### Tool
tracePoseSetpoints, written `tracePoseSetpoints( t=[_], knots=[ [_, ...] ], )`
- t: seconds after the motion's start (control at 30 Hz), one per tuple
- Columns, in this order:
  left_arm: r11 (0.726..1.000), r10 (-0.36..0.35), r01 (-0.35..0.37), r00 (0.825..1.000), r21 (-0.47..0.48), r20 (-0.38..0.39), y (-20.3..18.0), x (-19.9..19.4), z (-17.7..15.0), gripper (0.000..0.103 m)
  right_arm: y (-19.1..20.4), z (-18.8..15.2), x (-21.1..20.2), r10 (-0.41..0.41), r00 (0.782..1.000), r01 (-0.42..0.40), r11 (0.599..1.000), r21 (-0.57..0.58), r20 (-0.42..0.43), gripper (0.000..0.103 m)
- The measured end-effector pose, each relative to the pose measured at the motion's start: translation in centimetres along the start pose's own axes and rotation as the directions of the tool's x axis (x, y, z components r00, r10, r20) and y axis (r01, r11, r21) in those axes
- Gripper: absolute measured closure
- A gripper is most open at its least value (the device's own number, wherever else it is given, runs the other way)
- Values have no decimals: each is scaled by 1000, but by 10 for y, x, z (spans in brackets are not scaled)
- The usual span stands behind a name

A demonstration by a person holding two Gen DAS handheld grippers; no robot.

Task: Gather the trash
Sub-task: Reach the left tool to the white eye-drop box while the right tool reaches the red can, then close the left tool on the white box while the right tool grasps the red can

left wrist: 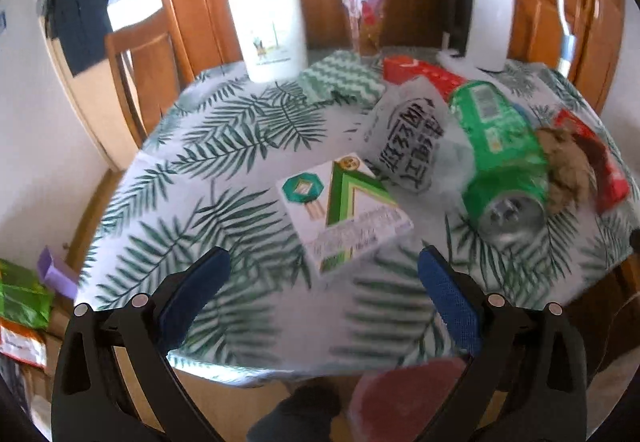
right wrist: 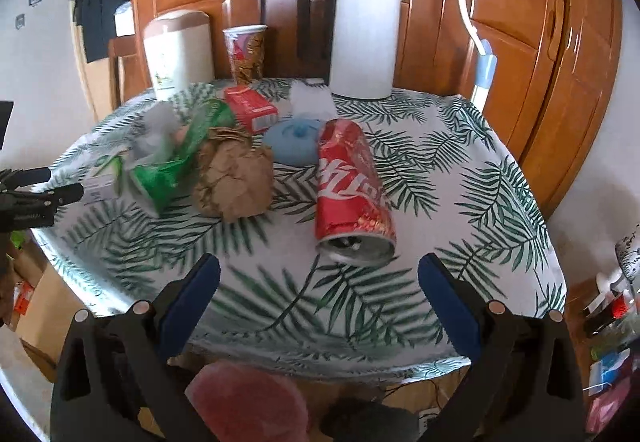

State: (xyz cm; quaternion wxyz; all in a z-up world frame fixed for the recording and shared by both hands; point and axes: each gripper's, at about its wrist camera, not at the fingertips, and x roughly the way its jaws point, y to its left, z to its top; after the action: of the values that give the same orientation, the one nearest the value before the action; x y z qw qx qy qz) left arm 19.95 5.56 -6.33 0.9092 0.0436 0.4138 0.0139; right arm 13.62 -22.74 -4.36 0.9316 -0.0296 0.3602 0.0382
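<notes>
Trash lies on a table with a palm-leaf cloth [left wrist: 224, 201] [right wrist: 460, 169]. My left gripper [left wrist: 324, 266] is open above the near edge, and a white and green carton [left wrist: 344, 209] lies just ahead of its blue fingers. Right of the carton are a crumpled white wrapper [left wrist: 408, 137], a green can [left wrist: 500, 153] [right wrist: 176, 157] on its side and a brown paper ball [left wrist: 568, 165] [right wrist: 232, 181]. My right gripper [right wrist: 320, 270] is open too, with a red cola can [right wrist: 348, 185] lying on its side just beyond the fingertips. The left gripper [right wrist: 44, 185] shows at that view's left edge.
At the back stand a cream bin [left wrist: 268, 21] [right wrist: 176, 45], a paper cup [left wrist: 364, 17] [right wrist: 246, 53] and a white kettle [left wrist: 484, 13] [right wrist: 360, 37]. A red box [right wrist: 250, 107], a blue lid [right wrist: 296, 141] and a green zigzag cloth [left wrist: 340, 81] lie mid-table. Wooden cabinets [right wrist: 520, 1] stand behind.
</notes>
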Motion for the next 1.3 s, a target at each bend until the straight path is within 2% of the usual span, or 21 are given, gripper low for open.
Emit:
tracePoseSetpoints(
  t=[0.27,0.4,0.73,1.03,1.2,1.27,1.3],
  knots=[
    [998,-6,5,1000,-64,-23,-6,37,14,6,-1,6,19,-4,1000,4,1000,-7,-9,5],
    [998,22,-24,999,-51,-41,-7,50,14,6,0,7,26,3,1000,-3,1000,-5,-16,5],
    [994,72,-75,997,-82,-38,20,51,7,6,6,12,31,3,1000,-3,1000,-18,-9,5],
    [993,104,-104,994,-46,-16,13,55,11,6,-8,27,44,-22,1000,22,1000,17,-5,5],
    [995,71,-72,997,-65,-23,16,58,12,6,-14,41,61,-49,999,49,999,8,-19,5],
    [996,60,-62,998,-70,-26,17,60,13,6,-16,49,74,-59,997,59,998,-4,-40,8],
    [996,60,-62,998,-71,-26,17,60,13,6,-16,52,80,-63,997,62,998,-12,-55,15]
  ],
)
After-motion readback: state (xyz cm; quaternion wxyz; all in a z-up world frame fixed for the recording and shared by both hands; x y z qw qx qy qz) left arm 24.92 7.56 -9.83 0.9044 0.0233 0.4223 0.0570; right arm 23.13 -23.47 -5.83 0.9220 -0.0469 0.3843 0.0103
